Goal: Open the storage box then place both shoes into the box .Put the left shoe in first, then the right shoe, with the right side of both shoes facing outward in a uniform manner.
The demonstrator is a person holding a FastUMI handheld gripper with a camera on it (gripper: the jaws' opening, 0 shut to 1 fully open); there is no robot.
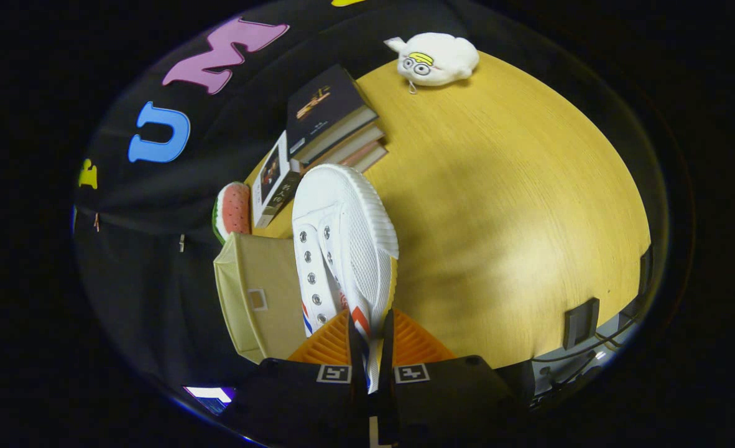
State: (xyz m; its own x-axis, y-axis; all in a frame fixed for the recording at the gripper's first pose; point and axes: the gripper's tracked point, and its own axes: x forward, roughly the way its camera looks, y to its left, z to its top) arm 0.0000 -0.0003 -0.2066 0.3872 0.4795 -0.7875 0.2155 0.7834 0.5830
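Gripper (370, 339): I see its fingers pinching the heel side of the white shoe (342, 242).
Shoe: lifted, toe pointing far, over the wooden table (517, 205).
Storage box (258, 298): just left of the shoe.
Books (333, 121): beyond the toe.

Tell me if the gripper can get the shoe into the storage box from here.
Probably yes. The gripper is shut on the white shoe, and the beige storage box sits right beside the shoe with nothing between them. Whether the box is open is unclear.

No legible text on the books (330, 118) or the shoe (342, 249).
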